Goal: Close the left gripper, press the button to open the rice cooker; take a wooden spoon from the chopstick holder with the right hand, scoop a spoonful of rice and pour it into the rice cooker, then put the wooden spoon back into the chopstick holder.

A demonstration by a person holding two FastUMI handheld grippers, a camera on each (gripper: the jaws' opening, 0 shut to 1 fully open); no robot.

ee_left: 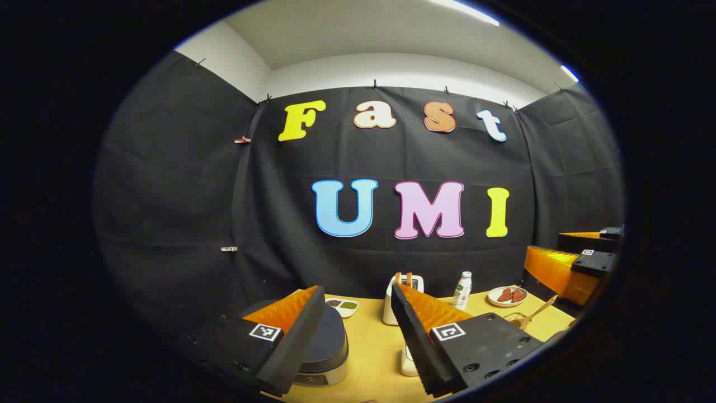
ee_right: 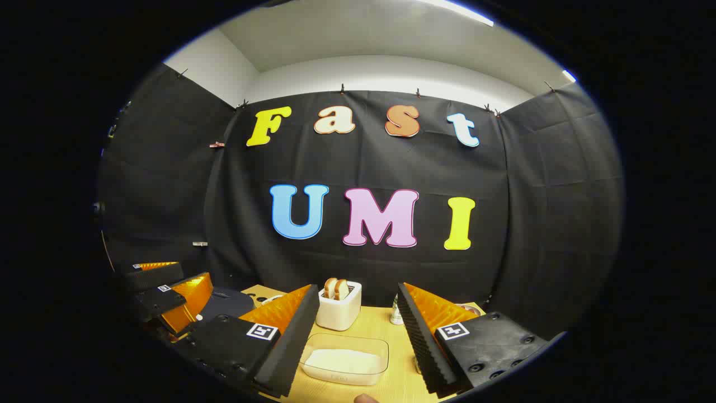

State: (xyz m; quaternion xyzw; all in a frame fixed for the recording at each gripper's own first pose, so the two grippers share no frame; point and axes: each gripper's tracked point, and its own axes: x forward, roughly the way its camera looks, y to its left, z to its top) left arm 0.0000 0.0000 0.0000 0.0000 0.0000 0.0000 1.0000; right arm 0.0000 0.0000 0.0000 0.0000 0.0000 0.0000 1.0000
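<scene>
Nothing is done yet: both jaws are standing spread, the left gripper (ee_left: 358, 330) hovering above the closed cooker (ee_left: 327, 350), the right gripper (ee_right: 358, 330) holding nothing.

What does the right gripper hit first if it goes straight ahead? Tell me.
Probably the white toaster, which stands straight ahead between the open right gripper's fingers; the clear rice container lies nearer but lower, likely under the line. Depth is unclear.

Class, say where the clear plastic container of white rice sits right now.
In the right gripper view, the clear plastic container of white rice lies on the wooden table, low between the open right gripper's fingers, just before the white toaster.
</scene>
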